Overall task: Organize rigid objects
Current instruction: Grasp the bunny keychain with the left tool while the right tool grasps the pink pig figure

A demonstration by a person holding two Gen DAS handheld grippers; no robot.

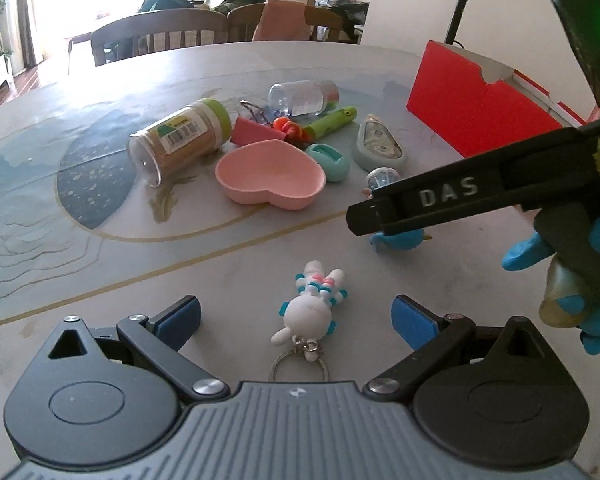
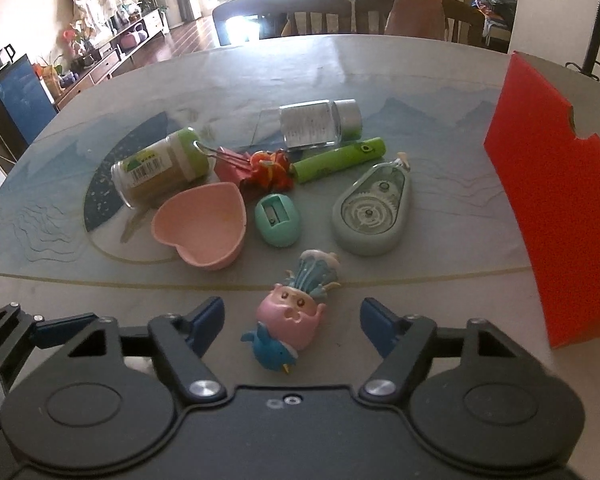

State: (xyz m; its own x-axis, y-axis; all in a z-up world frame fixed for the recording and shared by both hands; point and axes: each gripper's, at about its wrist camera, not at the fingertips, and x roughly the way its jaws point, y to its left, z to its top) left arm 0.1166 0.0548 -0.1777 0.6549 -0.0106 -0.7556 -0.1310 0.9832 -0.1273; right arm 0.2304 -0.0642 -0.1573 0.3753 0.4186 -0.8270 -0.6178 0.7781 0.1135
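Note:
My left gripper (image 1: 296,316) is open, its blue pads either side of a white bunny keychain (image 1: 310,306) lying on the table. My right gripper (image 2: 292,320) is open around a pink and blue toy figure (image 2: 296,308) lying on the table; its black arm (image 1: 460,196) crosses the left wrist view. Beyond lie a pink heart dish (image 2: 202,224), a toothpick jar (image 2: 160,170) on its side, a teal sharpener (image 2: 278,220), a correction tape (image 2: 372,210), a green marker (image 2: 338,160), a clear bottle (image 2: 320,122), a red binder clip (image 2: 236,168) and an orange toy (image 2: 270,172).
A red open box (image 2: 556,200) stands at the right edge of the table; it also shows in the left wrist view (image 1: 476,108). Wooden chairs (image 2: 284,12) stand behind the table. A black lamp neck (image 1: 460,4) rises behind the box.

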